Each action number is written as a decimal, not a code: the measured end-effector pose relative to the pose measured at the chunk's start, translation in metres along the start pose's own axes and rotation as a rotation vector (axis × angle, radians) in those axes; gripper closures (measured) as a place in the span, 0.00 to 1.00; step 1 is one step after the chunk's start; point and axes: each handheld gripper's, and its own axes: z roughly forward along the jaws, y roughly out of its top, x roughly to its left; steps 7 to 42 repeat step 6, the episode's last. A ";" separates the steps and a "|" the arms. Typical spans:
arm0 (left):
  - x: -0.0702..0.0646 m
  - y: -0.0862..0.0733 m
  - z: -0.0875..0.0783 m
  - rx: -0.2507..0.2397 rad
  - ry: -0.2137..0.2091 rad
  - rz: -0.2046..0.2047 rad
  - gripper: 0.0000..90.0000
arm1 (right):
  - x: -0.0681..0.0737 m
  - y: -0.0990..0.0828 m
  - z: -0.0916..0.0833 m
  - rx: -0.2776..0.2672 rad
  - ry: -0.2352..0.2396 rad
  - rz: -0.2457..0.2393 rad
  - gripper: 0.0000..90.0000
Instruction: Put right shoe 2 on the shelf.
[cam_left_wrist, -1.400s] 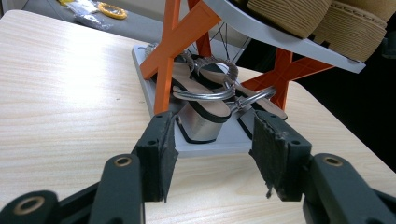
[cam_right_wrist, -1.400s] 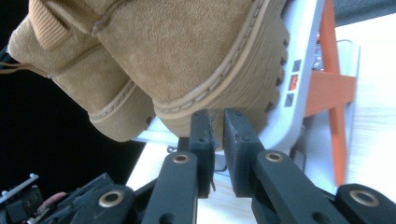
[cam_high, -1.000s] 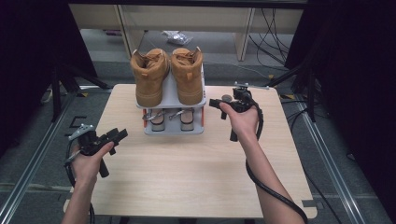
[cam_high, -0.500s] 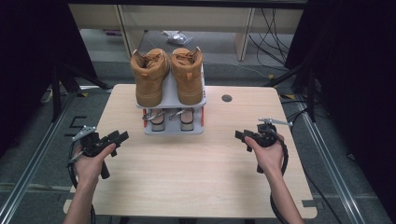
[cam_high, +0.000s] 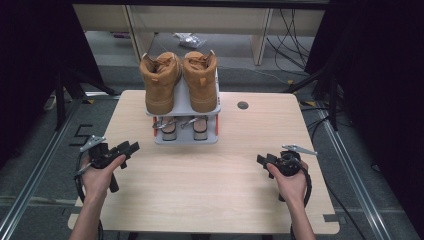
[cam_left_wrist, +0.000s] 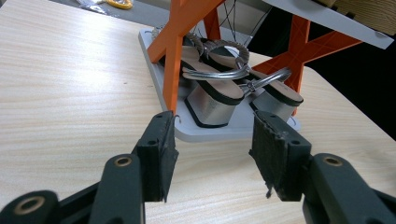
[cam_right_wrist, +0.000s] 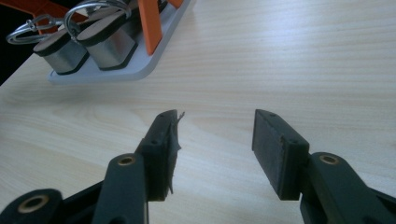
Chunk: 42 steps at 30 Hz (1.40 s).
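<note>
A small grey rack (cam_high: 183, 104) with orange struts stands at the far middle of the wooden table (cam_high: 210, 185). Two tan boots (cam_high: 160, 82) (cam_high: 201, 80) sit on its top shelf. A pair of silver-heeled sandals (cam_high: 169, 127) (cam_left_wrist: 210, 93) (cam_right_wrist: 109, 44) rests on its base. My left gripper (cam_high: 129, 148) (cam_left_wrist: 212, 154) hovers at the near left, open and empty, pointing at the rack. My right gripper (cam_high: 263, 161) (cam_right_wrist: 215, 149) is at the near right, low over bare wood. Its jaws have just been opening, and nothing is between them.
A round cable hole (cam_high: 243, 105) lies in the table right of the rack. Bare wood stretches between the two hands. Cables trail on the floor (cam_high: 295, 30) behind the table, and dark frames stand at both sides.
My right hand has left the rack's right side and come down toward the near right of the table. The left hand has stayed put.
</note>
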 end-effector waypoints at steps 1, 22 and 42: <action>0.000 0.000 0.000 0.001 0.000 0.001 0.54 | 0.000 -0.001 0.001 -0.009 0.000 -0.017 0.56; -0.001 0.000 0.001 0.005 -0.003 0.002 0.54 | 0.001 -0.006 0.001 0.002 0.003 -0.018 0.53; -0.001 0.000 0.001 0.005 -0.003 0.002 0.54 | 0.001 -0.006 0.001 0.002 0.003 -0.018 0.53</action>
